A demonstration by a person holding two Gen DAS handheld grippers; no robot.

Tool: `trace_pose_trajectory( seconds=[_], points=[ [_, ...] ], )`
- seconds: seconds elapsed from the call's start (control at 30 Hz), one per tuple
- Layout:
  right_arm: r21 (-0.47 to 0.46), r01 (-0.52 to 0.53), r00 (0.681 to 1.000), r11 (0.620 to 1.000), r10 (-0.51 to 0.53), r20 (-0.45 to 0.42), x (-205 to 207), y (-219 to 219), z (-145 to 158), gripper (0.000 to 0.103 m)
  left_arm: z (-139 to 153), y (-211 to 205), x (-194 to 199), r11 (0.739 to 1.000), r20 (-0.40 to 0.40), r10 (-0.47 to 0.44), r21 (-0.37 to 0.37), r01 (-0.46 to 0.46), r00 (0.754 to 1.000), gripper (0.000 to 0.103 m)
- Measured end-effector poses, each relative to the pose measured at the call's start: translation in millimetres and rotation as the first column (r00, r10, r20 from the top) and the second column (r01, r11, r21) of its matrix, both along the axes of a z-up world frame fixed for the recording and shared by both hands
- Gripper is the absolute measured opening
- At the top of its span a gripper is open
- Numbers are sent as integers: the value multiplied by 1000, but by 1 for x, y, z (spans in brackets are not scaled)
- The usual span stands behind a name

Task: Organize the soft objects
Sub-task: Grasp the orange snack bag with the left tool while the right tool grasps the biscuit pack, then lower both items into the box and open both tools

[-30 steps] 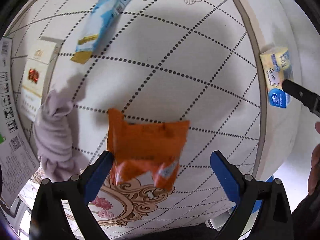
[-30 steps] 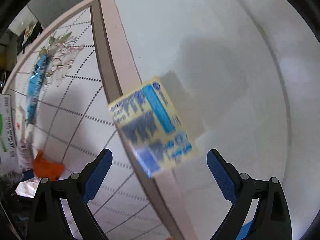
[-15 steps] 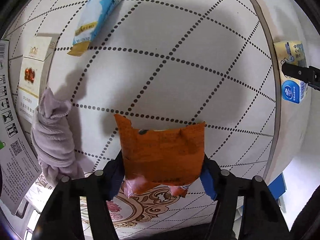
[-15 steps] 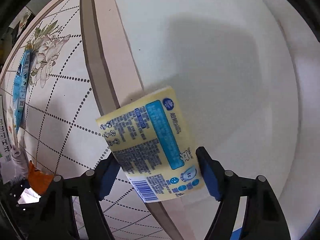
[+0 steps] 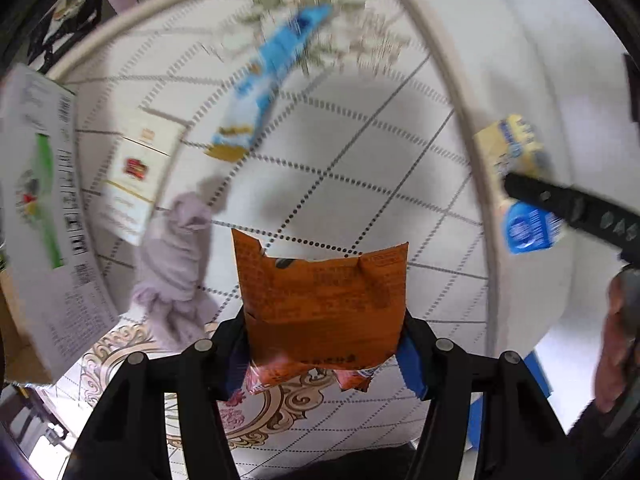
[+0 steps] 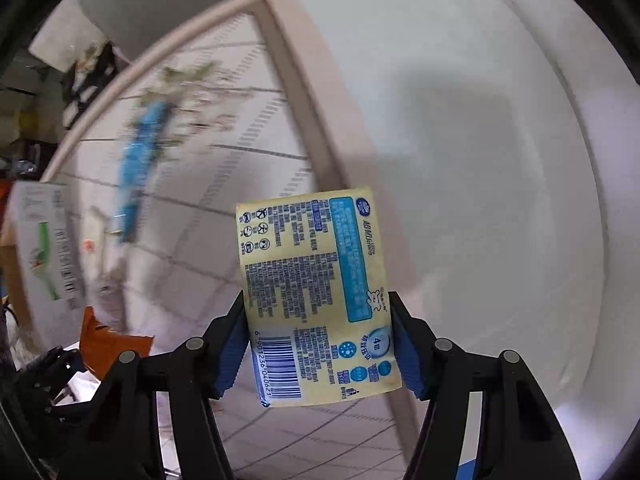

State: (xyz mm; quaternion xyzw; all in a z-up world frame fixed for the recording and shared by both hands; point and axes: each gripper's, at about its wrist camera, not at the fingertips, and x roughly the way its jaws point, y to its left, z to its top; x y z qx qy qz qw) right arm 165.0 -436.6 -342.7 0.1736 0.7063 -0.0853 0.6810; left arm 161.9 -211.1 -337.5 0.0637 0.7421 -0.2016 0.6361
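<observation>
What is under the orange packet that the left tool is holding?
Under the orange packet, held by the left tool, shows the patterned tablecloth. What lies directly behind the packet is covered.

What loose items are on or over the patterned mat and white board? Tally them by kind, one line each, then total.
Flat packets: 3, orange packet in the left hand-held gripper, yellow tissue pack in the right hand-held gripper, blue packet
Cloth: 1, lilac cloth
Boxes: 2, white carton, large printed box
Total: 6
</observation>
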Motion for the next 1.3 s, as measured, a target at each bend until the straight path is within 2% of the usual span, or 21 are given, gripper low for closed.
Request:
trace_pose_trajectory(
  seconds=[0.1, 0.3, 0.33, 0.5, 0.67, 0.8, 0.9, 1.0, 1.17, 1.3],
  points=[
    [35, -31, 998, 999, 30, 49, 5, 34, 27, 66, 33, 24, 6, 999, 48, 34, -43, -32, 998, 58],
    [79, -122, 981, 989, 108, 159, 11, 131, 88, 66, 104, 109, 28, 984, 144, 148, -117, -132, 978, 58],
    [89, -136, 977, 987, 118, 179, 13, 149, 98, 66, 113, 114, 29, 982, 158, 162, -121, -143, 974, 58],
    [144, -220, 953, 965, 181, 242, 31, 249, 128, 66, 160, 203, 41, 966, 252, 250, -125, -225, 935, 58],
    [142, -314, 926, 939, 270, 263, 54, 348, 149, 66, 180, 289, 63, 953, 317, 304, -80, -294, 898, 58],
    [121, -348, 918, 930, 311, 245, 67, 404, 148, 66, 169, 345, 85, 940, 321, 332, -39, -338, 887, 58],
    [98, -349, 923, 932, 323, 209, 75, 434, 134, 66, 139, 373, 107, 935, 292, 339, 1, -355, 894, 58],
    [80, -339, 933, 937, 324, 154, 85, 452, 106, 66, 103, 394, 128, 929, 228, 356, 16, -369, 906, 58],
    [36, -316, 947, 948, 313, 69, 95, 470, 59, 66, 49, 407, 162, 931, 168, 346, 60, -360, 923, 58],
    [14, -294, 956, 956, 294, 23, 101, 471, 25, 66, 20, 412, 187, 933, 128, 342, 77, -353, 931, 58]
  ],
)
